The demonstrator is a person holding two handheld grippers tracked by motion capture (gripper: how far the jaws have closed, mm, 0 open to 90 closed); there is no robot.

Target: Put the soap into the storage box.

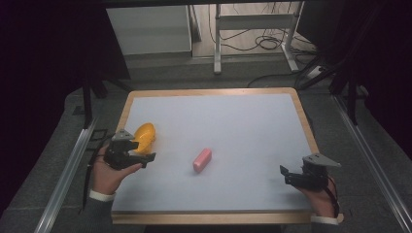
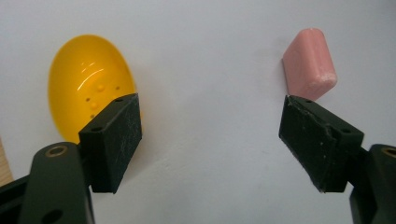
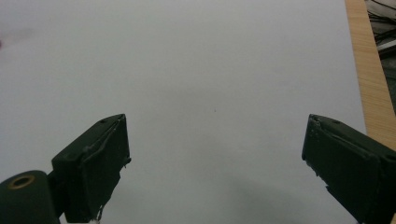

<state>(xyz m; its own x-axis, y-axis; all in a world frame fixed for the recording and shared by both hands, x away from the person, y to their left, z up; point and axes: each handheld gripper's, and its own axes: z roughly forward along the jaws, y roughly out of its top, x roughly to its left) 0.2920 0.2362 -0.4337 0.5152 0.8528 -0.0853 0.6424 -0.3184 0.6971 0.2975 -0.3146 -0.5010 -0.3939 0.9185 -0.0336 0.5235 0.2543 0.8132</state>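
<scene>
A yellow plastic bowl-like shell [image 1: 145, 134] lies on the white mat [image 1: 233, 126] at the left. A pink rounded block [image 1: 202, 159] lies near the mat's middle. My left gripper [image 1: 144, 155] is just in front of the shell, open, with nothing between its jaws. In the left gripper view the shell [image 2: 86, 81] sits beyond the left jaw and the pink block [image 2: 309, 63] beyond the right jaw, with my left gripper [image 2: 210, 135] spread wide over bare mat. My right gripper [image 1: 286, 174] rests near the front right corner, open and empty [image 3: 215, 154].
The mat lies on a wooden board whose edge [image 3: 369, 70] runs close along my right gripper's right side. Beyond the board are dark floor, a white cabinet [image 1: 150, 29], a metal frame [image 1: 252, 22] and cables. Metal rails [image 1: 63, 179] flank the board.
</scene>
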